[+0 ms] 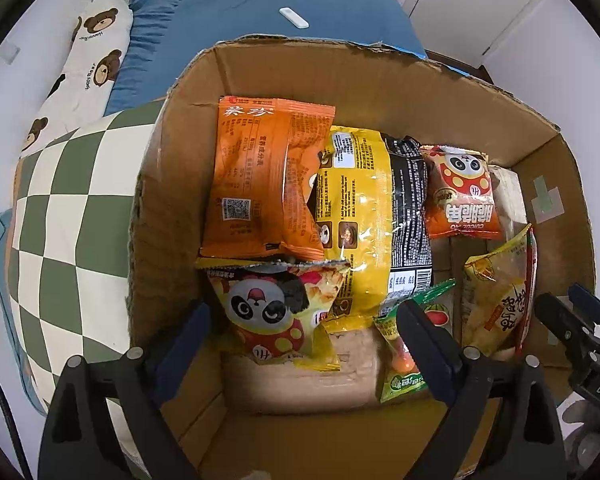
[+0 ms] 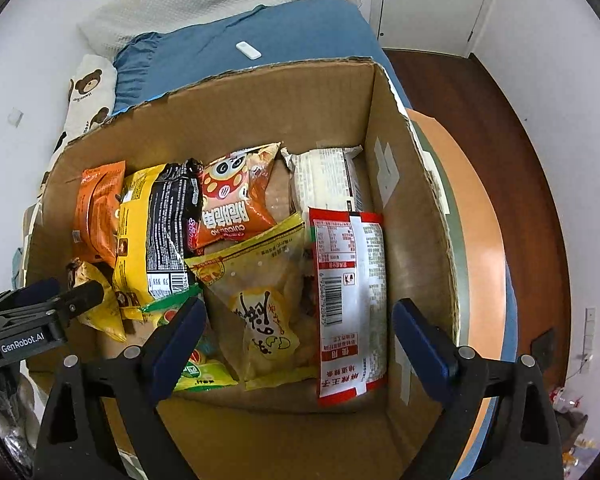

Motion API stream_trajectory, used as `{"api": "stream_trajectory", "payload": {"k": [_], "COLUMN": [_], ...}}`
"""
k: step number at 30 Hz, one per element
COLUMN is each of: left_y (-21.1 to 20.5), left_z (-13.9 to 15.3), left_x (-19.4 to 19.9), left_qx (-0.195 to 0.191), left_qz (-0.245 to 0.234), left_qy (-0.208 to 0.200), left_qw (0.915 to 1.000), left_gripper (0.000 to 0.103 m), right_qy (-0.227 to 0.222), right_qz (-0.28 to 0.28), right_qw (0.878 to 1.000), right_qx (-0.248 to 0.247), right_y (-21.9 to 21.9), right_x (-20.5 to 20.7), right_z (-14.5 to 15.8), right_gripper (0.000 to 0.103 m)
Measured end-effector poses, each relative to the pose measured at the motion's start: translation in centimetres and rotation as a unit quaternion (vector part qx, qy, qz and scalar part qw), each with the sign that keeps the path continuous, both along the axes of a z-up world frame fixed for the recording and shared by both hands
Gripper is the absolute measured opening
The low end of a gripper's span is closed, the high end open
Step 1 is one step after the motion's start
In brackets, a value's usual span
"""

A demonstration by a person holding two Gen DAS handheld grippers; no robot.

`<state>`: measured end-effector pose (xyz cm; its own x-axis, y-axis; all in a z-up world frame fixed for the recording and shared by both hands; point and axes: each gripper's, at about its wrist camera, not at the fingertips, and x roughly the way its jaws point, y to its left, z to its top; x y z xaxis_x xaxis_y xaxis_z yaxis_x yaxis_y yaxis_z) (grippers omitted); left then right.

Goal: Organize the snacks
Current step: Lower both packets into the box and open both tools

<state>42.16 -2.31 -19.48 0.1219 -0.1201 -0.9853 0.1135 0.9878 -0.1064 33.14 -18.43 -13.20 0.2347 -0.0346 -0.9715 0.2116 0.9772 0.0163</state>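
A cardboard box [image 1: 380, 76] holds several snack packets. In the left wrist view I see an orange packet [image 1: 256, 176], a yellow-black packet [image 1: 372, 216], an orange panda bag [image 1: 460, 196], a yellow panda bag [image 1: 276, 316], a green candy packet [image 1: 400, 376] and a clear yellow bag [image 1: 500, 304]. My left gripper [image 1: 304, 348] is open above the yellow panda bag. My right gripper [image 2: 300, 340] is open above the clear yellow bag [image 2: 264, 316] and a red-white packet [image 2: 348, 300]. The box wall also shows in the right wrist view [image 2: 260, 120].
The box sits on a bed with a blue sheet [image 1: 300, 0]. A green checked cushion [image 1: 68, 216] and a bear-print pillow [image 1: 88, 64] lie left of it. A small white remote [image 1: 294, 17] lies behind. An orange round table [image 2: 476, 216] and wooden floor [image 2: 500, 128] are on the right.
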Motion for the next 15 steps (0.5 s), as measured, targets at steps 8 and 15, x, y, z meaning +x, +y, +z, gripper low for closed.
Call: {"api": "stream_trajectory", "payload": {"k": [8, 15], "left_y": [-0.1, -0.7], "left_z": [2.0, 5.3], "left_x": [-1.9, -4.8], "left_qx": [0.001, 0.006], "left_qz": [-0.003, -0.014], "left_qy": [-0.034, -0.086], "left_qw": [0.9994, 0.9962], "left_gripper": [0.096, 0.096], "right_qy": [-0.018, -0.053], "right_qz": [0.005, 0.018], "right_qw": [1.000, 0.998], "right_qx": [-0.016, -0.033], "right_y": [0.8, 2.1], "right_x": [-1.0, -2.8], "right_z": [1.3, 4.3], "right_gripper": [0.096, 0.096]}}
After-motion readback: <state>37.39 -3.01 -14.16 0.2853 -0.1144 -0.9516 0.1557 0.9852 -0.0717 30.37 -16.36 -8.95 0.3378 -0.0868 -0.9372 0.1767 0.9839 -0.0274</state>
